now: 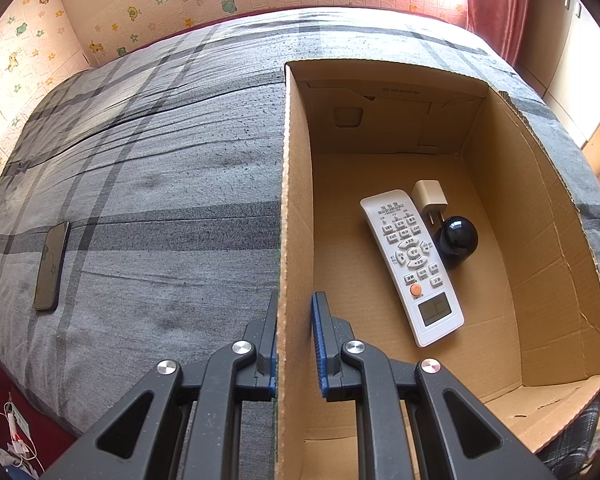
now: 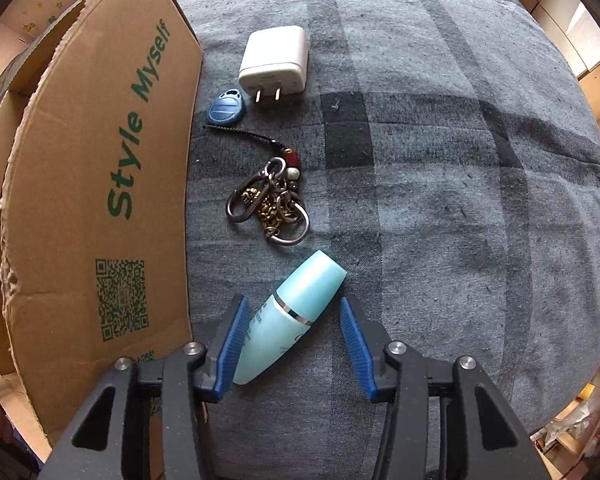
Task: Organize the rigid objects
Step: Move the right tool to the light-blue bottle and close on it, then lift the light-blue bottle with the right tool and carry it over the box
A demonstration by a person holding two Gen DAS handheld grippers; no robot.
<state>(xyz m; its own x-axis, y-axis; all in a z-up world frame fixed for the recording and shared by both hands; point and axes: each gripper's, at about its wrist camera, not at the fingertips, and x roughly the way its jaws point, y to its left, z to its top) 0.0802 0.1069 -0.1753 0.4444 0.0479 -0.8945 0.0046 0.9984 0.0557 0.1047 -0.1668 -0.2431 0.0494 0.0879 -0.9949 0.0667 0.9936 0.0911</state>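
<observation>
Jaws of the right gripper [image 2: 290, 344] are gaping around the bottle [image 2: 288, 320]. It looks light and slippery; grip its body. The left gripper [image 1: 294, 344] is pinching the box [image 1: 296, 200] wall

The box [image 1: 296, 208] is raw brown corrugated card, matt, with torn edges. Inside it lie a white plastic remote [image 1: 414, 264] and a glossy black ball [image 1: 458, 240]. The bedcover [image 2: 440, 184] is coarse, pilled grey cloth. The keyring [image 2: 270, 204] is dull metal; the bottle [image 2: 292, 316] is smooth pale-blue plastic.
</observation>
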